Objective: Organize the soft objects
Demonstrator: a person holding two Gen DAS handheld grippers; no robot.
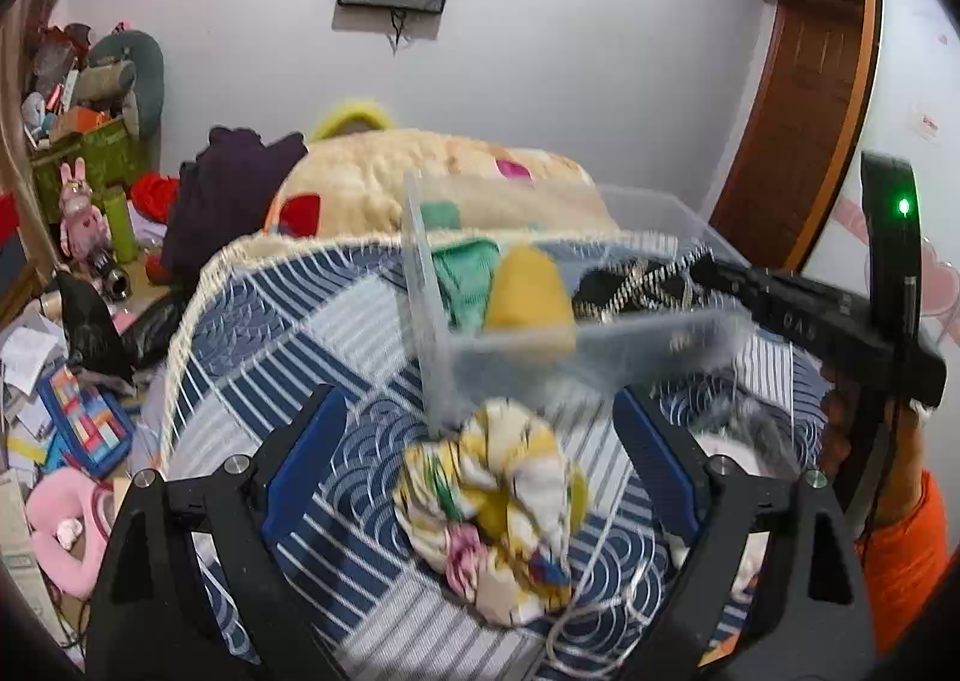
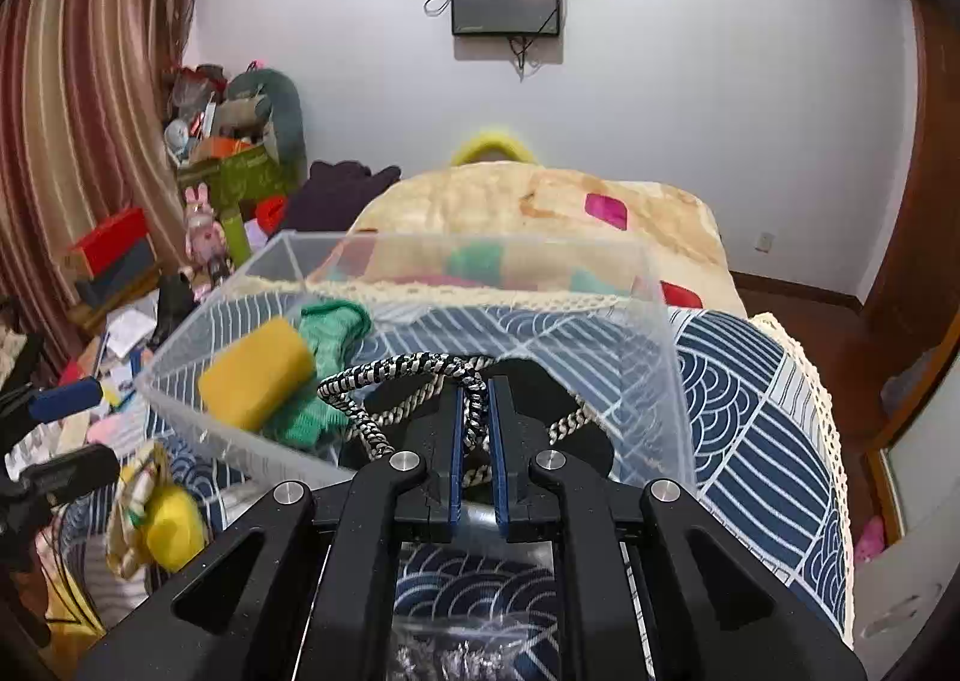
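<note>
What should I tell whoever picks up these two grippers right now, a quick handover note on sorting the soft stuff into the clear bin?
Right gripper: shut on the black-and-white braided rope, held over the clear plastic bin; not released yet.
Left gripper: open and not holding anything, fingers either side of the floral cloth bundle, which lies on the blue patterned bedcover just outside the bin.
Done: yellow sponge and green knit cloth are in the bin.
Left: let the rope go into the bin, then probably pick up the floral bundle and add it.
</note>
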